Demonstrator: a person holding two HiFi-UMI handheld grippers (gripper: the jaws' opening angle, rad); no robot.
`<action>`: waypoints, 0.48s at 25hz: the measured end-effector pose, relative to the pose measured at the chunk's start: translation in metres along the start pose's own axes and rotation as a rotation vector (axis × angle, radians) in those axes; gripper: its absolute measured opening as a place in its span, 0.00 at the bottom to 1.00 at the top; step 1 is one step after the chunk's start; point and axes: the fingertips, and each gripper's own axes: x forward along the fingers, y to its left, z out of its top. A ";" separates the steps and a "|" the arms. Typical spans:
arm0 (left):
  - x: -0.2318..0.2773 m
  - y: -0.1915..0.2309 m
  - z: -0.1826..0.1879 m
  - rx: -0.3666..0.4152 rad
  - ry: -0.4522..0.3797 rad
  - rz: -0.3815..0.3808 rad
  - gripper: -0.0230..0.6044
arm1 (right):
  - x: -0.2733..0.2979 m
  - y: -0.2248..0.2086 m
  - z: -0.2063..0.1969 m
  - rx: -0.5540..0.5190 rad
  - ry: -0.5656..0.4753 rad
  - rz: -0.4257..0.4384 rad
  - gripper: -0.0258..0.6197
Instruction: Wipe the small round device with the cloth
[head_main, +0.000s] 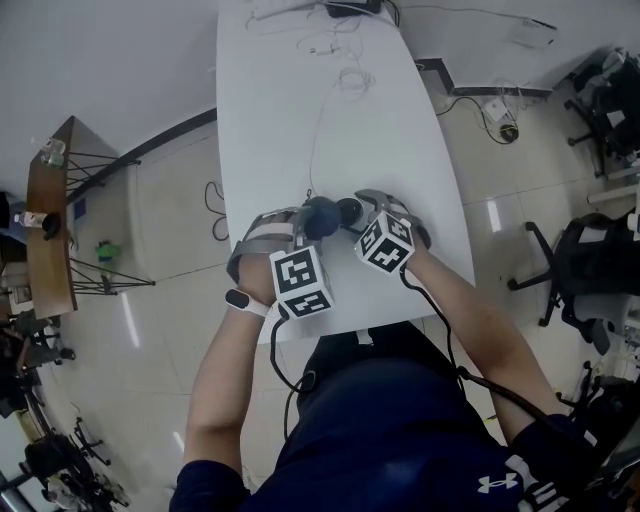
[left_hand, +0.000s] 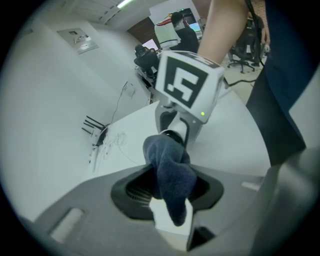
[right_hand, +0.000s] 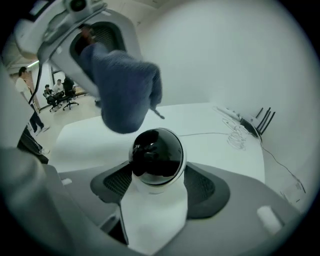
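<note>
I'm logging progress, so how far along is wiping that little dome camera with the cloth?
Done: the left gripper grips the dark blue cloth, and the right gripper grips the dome camera by its white base. In hand: the cloth hangs close beside the black dome; contact is unclear. Left: the wiping itself, with nothing showing how much is wiped.
</note>
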 end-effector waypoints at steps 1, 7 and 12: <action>-0.001 0.012 0.000 0.022 0.000 -0.001 0.27 | -0.001 -0.001 -0.001 -0.008 -0.005 -0.002 0.56; 0.012 0.034 0.033 0.457 0.078 -0.076 0.27 | -0.018 0.000 -0.013 0.108 -0.045 -0.021 0.62; 0.021 0.028 0.049 0.687 0.222 -0.051 0.27 | -0.036 -0.001 -0.028 0.191 -0.078 -0.046 0.61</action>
